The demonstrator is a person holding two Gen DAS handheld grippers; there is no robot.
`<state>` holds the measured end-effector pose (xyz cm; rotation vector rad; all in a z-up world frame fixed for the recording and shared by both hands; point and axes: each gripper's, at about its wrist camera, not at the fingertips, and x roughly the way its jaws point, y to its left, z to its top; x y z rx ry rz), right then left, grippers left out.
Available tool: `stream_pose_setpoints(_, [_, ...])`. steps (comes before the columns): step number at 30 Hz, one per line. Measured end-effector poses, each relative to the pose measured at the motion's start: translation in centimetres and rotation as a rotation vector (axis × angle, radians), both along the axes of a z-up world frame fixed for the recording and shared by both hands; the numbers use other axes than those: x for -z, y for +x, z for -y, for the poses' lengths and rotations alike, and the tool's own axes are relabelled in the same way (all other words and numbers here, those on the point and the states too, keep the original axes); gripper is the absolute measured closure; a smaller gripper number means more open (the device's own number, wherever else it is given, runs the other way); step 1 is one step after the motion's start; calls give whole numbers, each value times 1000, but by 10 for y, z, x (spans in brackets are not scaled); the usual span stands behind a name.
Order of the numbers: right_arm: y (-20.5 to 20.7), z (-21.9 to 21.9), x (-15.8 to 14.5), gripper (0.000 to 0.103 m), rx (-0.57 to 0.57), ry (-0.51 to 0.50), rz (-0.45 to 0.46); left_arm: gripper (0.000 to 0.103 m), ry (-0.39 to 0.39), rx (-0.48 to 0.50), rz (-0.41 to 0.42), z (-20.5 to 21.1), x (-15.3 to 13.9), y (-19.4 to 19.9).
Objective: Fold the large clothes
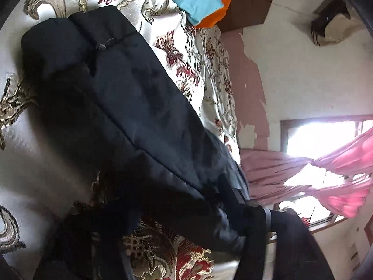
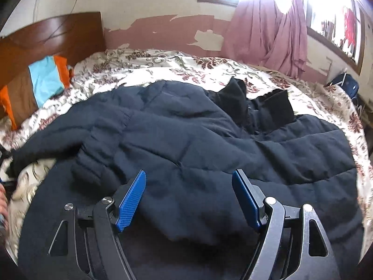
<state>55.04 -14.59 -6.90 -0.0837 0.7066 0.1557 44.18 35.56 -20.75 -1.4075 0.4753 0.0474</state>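
A large dark navy quilted jacket point(image 2: 186, 144) lies spread on the bed, its black collar point(image 2: 235, 102) toward the far side. My right gripper point(image 2: 189, 179) is open just above the jacket's near part, blue pads point(image 2: 131, 200) wide apart with nothing between them. In the left wrist view a long part of the jacket point(image 1: 121, 107) hangs close before the camera, lifted off the bedspread. The left gripper's fingers are hidden by dark cloth at the bottom of that view.
A floral cream and maroon bedspread point(image 2: 209, 67) covers the bed. A brown, blue and orange pillow point(image 2: 39, 81) leans on the wooden headboard point(image 2: 51, 37) at the left. Pink curtains point(image 2: 275, 32) hang by the window behind. A dark bag point(image 2: 347, 85) sits at the far right.
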Motion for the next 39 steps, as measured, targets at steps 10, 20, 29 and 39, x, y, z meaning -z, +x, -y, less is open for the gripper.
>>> stream_pose_setpoints(10, [14, -23, 10, 32, -62, -95, -56, 94, 186, -85, 138, -2, -67, -2])
stream_pose_setpoints(20, [-26, 30, -23, 32, -107, 1, 0, 94, 694, -7, 385, 96, -215, -41])
stream_pose_setpoints(29, [-53, 128, -40, 32, -29, 71, 29, 94, 972, 303, 541, 232, -273, -43])
stream_pose_setpoints(39, [-57, 240, -4, 31, 147, 214, -56, 94, 1234, 836, 439, 385, -216, -25])
